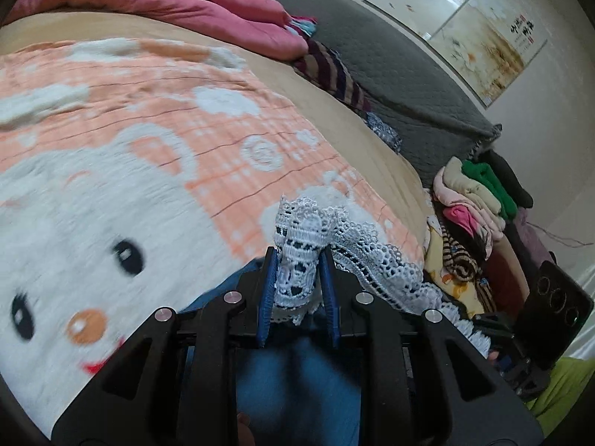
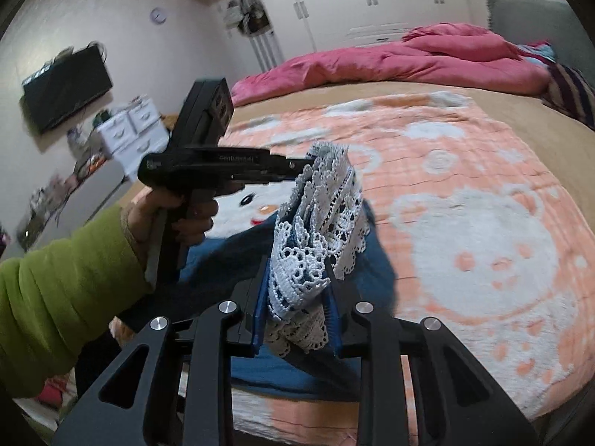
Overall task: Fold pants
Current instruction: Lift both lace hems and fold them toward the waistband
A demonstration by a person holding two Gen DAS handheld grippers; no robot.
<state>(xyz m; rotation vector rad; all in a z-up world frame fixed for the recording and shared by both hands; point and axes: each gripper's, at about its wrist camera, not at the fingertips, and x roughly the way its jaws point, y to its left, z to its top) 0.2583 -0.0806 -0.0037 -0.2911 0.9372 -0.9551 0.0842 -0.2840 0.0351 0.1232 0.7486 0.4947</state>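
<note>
Left gripper clamped on bunched white lace trim of the blue pants, blue pads pressed against it on both sides. Right gripper likewise closed on a wad of the same lace, with blue cloth sagging below and to 9 o'clock. Pants lifted at that hem, the rest trailing down onto the bed.

In the right wrist view, left gripper seen side-on at 10 o'clock, its tip buried in the lace; held by a hand in a lime green sleeve.

Underneath, an orange-and-white fleece blanket with a cartoon cat face, spread over a tan sheet. Crumpled pink duvet at 12 o'clock along the far side. Dark striped cloth beside it, grey quilted headboard at 1 o'clock, and a pale landscape painting on the wall above.

At 3 o'clock in the left view, a heap of mixed clothes just off the bed edge.

In the right view: wall-mounted black television at 9 o'clock, white drawer unit below it, round wall clock at 11 o'clock, white wardrobe doors at 12 o'clock.
</note>
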